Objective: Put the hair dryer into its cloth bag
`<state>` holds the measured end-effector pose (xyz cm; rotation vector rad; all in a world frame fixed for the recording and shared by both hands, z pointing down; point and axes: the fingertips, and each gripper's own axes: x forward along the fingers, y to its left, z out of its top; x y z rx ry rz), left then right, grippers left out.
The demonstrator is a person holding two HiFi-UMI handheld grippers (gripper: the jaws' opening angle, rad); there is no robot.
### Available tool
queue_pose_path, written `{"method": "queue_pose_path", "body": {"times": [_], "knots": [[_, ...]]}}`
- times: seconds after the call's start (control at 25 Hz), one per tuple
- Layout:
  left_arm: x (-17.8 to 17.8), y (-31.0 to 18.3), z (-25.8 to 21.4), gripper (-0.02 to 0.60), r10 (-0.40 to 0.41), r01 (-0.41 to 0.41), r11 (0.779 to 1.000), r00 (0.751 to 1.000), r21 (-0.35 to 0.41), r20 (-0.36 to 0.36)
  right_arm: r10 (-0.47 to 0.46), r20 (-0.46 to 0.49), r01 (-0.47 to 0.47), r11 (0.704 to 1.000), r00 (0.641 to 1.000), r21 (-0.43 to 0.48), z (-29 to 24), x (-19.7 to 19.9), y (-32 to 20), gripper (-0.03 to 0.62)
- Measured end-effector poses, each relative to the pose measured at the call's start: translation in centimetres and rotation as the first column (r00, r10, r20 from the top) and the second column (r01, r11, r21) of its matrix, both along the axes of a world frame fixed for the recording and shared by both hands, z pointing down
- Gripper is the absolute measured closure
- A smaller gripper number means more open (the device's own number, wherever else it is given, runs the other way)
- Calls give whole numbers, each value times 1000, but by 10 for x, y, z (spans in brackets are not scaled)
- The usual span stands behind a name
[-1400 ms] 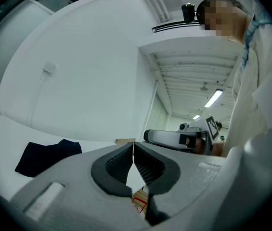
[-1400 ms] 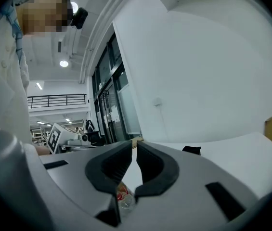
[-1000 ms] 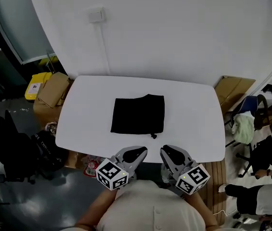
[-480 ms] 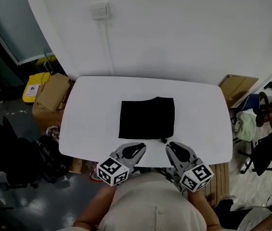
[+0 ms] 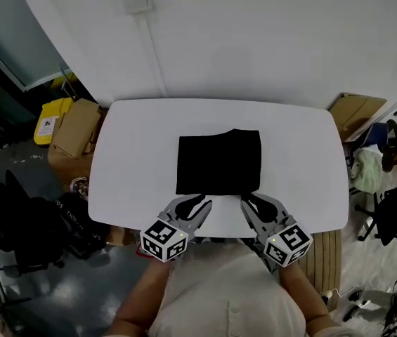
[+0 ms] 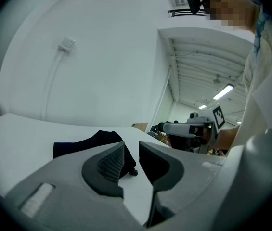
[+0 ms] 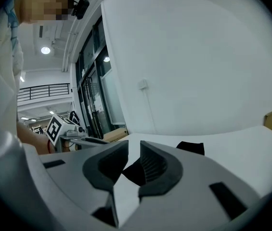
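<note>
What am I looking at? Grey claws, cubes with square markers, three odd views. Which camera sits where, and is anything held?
No robot: a person holds a two-jaw tool in each hand, the left gripper and the right gripper. The marker cubes are parts of them. The top-down picture comes from a camera on the person's head. The other two come from cameras riding on the grippers, looking along their jaws. On the white rectangular table lies a black rectangular cloth bag. No hair dryer shows in the open. Both pairs of jaws have just been opening, stand slightly apart and hold nothing, by the bag's near edge.
</note>
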<state>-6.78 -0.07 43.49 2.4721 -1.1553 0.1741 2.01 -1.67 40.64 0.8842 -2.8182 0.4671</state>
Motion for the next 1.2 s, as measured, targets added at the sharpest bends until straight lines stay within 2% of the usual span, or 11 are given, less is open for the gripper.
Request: {"method": "queue_pose_path", "body": {"times": [0.16,0.28,0.56,0.84,1.2], "knots": [[-6,-6,13,456,-7,8,1000,999,-28,37,0,-16,0,1000,1000,-15,12,2,-7,474],[-16,-10,26,446,-14,18,998,997,-55,71,1,-13,-1,1000,1000,-23,19,1,-11,453],[-42,-24,62,399,-54,76,989,984,-125,167,20,-15,-20,999,1000,-32,31,3,-21,442],[-73,-42,110,385,-110,168,961,962,-220,252,36,-16,-37,998,999,-53,39,8,-31,439],[-93,-58,158,376,-107,216,927,936,-307,335,34,-20,-36,997,999,-75,48,3,-37,437]]}}
